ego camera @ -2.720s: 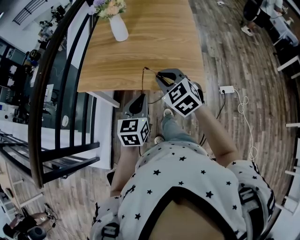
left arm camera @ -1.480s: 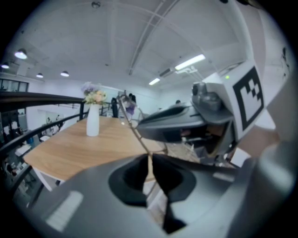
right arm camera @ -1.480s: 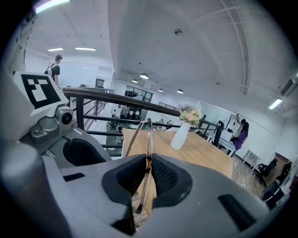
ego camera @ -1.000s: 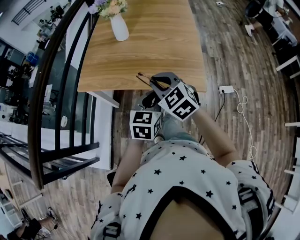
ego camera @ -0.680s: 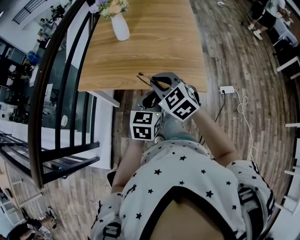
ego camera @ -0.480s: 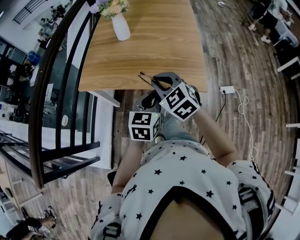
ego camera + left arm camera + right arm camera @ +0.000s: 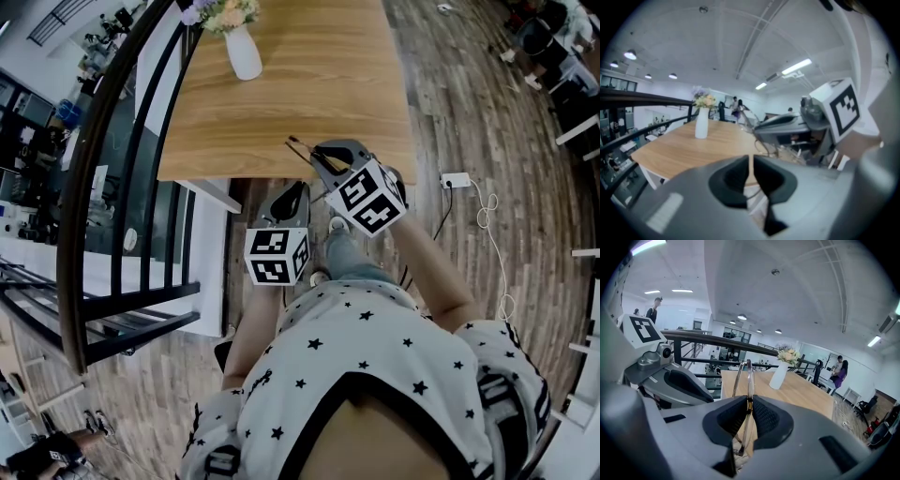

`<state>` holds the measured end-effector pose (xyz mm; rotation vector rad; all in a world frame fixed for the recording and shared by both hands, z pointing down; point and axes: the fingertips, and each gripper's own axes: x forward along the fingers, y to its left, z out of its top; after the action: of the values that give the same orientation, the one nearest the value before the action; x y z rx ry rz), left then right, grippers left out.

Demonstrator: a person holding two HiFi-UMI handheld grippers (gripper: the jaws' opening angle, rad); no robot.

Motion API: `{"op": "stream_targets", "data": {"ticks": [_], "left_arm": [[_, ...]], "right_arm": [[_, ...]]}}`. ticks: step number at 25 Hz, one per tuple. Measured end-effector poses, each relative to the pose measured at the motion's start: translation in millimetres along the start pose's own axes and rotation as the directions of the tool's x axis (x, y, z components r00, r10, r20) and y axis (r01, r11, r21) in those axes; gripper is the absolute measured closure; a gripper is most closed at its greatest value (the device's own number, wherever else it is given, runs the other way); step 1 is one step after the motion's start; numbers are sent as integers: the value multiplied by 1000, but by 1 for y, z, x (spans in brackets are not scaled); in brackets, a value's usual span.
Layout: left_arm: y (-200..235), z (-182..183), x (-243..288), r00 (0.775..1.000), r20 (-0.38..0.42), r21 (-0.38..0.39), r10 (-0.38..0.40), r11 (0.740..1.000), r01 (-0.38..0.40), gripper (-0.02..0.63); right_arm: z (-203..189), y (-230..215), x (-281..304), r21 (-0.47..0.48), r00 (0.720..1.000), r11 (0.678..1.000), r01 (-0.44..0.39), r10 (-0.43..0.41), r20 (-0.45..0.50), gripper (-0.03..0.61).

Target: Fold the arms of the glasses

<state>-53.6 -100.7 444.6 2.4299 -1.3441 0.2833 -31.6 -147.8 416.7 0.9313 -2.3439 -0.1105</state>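
My right gripper (image 7: 322, 153) is shut on the thin-framed glasses (image 7: 301, 148) and holds them over the near edge of the wooden table (image 7: 281, 84). In the right gripper view the glasses (image 7: 749, 373) stand edge-on between the pads, the rim rising above the jaws. My left gripper (image 7: 292, 194) hangs lower and to the left, apart from the glasses. Its jaws are closed to a thin slit with nothing between them (image 7: 751, 165). In the left gripper view the right gripper (image 7: 761, 127) juts in from the right.
A white vase with flowers (image 7: 242, 52) stands at the table's far left. A dark curved railing (image 7: 112, 150) runs along the left side. A white power strip with its cable (image 7: 455, 178) lies on the plank floor to the right.
My left gripper has drawn away from the right gripper, to the left and back toward the person. The right gripper has kept its hold on the glasses in about the same place.
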Motion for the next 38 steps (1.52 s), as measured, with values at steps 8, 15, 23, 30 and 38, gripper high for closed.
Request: {"op": "stream_targets", "data": {"ticks": [8,15,23,30,38], "left_arm": [[19,-3,-12,999,27,-42,34,999,-33,586],[24,-11,-15,999,16,-59,46,997,-45,553],[21,-21,-15,999,-2,-55,51,997,-51,508],[18,-24,-9,998,-23,-43,53,998,-54,494],[19,-23,-9,998,-14,-50,60,997,-60,494]], "right_arm": [[-1,-17,-4,22,999,999,33,-34,12,537],[2,-31,-9,31,998,998,57,-58,26,537],[13,-40,-18,23,995,996,81,-82,57,537],[25,-40,-23,9,993,997,78,-79,86,537],[26,-34,-23,-2,994,998,68,-67,91,537]]}}
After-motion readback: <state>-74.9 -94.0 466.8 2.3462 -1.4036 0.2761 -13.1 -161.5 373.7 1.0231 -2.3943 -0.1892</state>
